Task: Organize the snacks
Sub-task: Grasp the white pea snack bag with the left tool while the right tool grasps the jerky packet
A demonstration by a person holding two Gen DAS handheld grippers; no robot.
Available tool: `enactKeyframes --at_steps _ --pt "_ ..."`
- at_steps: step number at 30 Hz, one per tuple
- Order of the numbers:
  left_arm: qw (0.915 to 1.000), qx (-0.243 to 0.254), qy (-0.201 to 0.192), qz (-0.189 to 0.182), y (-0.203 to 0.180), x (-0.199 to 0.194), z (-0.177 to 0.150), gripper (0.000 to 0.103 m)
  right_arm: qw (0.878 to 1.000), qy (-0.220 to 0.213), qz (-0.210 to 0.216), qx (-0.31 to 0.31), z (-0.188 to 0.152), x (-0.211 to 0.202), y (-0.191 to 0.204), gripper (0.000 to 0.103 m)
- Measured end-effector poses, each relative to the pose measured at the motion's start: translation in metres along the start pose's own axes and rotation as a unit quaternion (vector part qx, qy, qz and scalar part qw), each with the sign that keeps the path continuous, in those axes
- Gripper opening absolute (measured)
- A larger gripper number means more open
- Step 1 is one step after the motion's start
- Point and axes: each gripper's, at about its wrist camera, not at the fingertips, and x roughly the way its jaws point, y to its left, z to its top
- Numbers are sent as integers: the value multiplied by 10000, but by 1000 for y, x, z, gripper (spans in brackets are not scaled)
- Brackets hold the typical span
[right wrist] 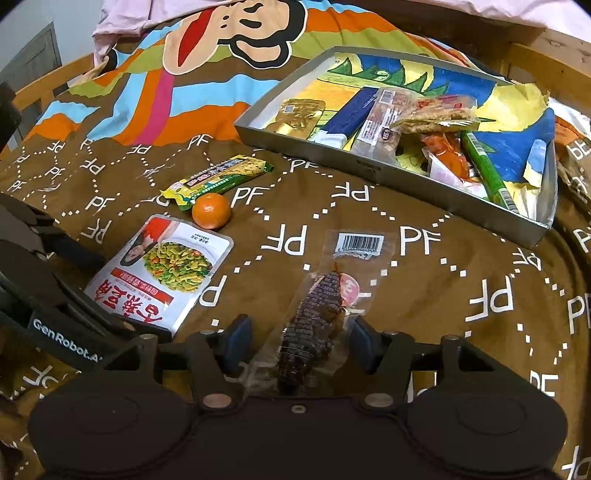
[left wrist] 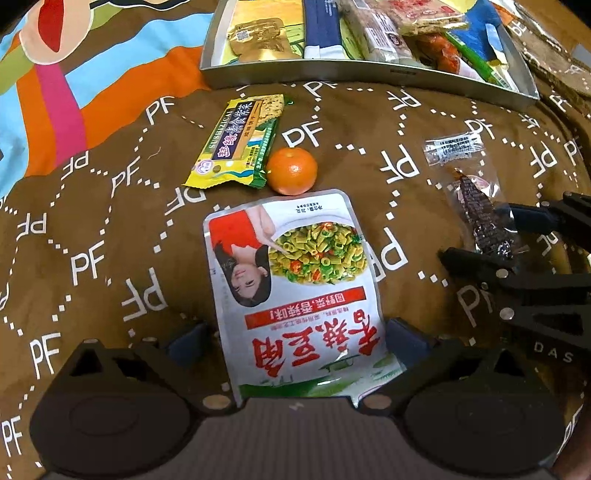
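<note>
A brown blanket [right wrist: 369,229] printed with white "PF" letters and dotted lines covers the bed. Its upper part carries a cartoon face [right wrist: 236,33] with bands of orange, pink, light blue and green [left wrist: 55,85]. A pale pink cloth [right wrist: 122,18] lies bunched at the far edge. A wooden bed frame [right wrist: 546,48] runs along the far right, and a grey door [right wrist: 33,55] stands at the far left.

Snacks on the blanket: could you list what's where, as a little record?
surface: brown blanket
tray: holds several wrapped snacks
loose items: white pouch, orange, yellow-green bar, clear-wrapped dark snack
left tool: open, straddling the white pouch
right tool: open, straddling the clear-wrapped dark snack
</note>
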Motion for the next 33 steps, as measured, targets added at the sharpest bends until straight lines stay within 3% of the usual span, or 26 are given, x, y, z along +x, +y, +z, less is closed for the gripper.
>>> enactKeyframes --at_steps 4,13,21,26,29,33 --pt "10000 -31 -12 -22 1 -4 -1 95 9997 10 -188 -124 0 -1 3 50" --pt "9998 155 -149 46 -6 -19 -12 78 9994 90 -214 -253 -4 -11 10 45" --pt "9997 42 -217 -74 -3 -29 -16 73 9996 133 -167 -157 -5 -10 5 47" --pt "9995 12 -277 -149 -1 -30 -15 68 9995 230 -139 -148 -6 -5 5 58" --pt "9995 58 -300 -110 -2 -30 -15 67 9993 251 -186 -220 -8 -3 7 57" --pt "9992 91 -387 -57 -4 -33 -16 65 9988 169 -299 -359 -10 -5 12 49"
